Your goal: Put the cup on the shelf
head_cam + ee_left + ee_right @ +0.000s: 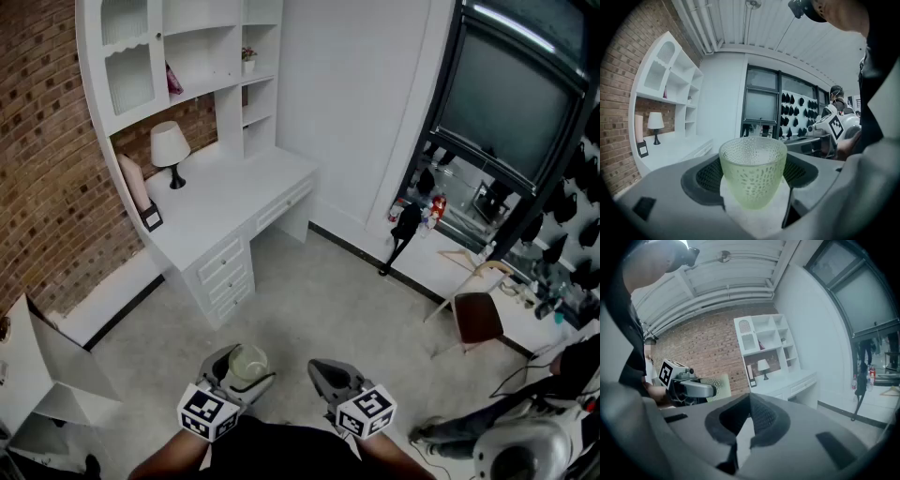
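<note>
A pale green dimpled glass cup [247, 362] stands upright between the jaws of my left gripper [241, 369], which is shut on its sides. In the left gripper view the cup [753, 171] fills the middle, with the left gripper [753, 174] pressing its dark pads against both sides. My right gripper [329, 375] hangs beside it, shut and empty; in its own view the right gripper [749, 414] has its pads meeting. The white shelf unit [187, 47] rises over a white desk [225, 202] ahead at the brick wall, some way off.
A table lamp [170, 150] and a small frame [151, 217] stand on the desk. A brown chair [476, 317] is at the right near dark windows. A person [511, 441] is at the lower right. A white box [47, 375] sits at the left.
</note>
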`<action>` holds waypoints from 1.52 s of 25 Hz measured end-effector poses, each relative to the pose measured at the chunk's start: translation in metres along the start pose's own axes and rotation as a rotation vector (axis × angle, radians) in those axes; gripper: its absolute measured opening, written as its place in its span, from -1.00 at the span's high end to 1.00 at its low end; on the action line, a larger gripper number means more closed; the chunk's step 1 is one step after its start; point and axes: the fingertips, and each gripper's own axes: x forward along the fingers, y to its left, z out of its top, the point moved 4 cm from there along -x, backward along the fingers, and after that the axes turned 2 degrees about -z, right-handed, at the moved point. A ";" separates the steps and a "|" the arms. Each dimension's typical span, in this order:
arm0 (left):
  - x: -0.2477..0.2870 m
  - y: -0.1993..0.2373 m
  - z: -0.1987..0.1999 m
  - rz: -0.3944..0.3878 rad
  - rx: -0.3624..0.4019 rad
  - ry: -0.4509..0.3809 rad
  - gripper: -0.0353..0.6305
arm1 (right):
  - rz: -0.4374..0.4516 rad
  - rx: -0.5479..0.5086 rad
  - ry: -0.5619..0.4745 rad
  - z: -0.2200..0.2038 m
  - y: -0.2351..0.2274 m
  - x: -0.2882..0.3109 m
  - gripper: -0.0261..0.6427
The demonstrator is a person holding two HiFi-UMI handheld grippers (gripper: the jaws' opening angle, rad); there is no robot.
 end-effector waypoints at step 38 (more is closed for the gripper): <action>0.065 0.066 0.008 -0.008 -0.032 0.021 -0.25 | 0.003 0.033 0.015 0.013 -0.061 0.068 0.90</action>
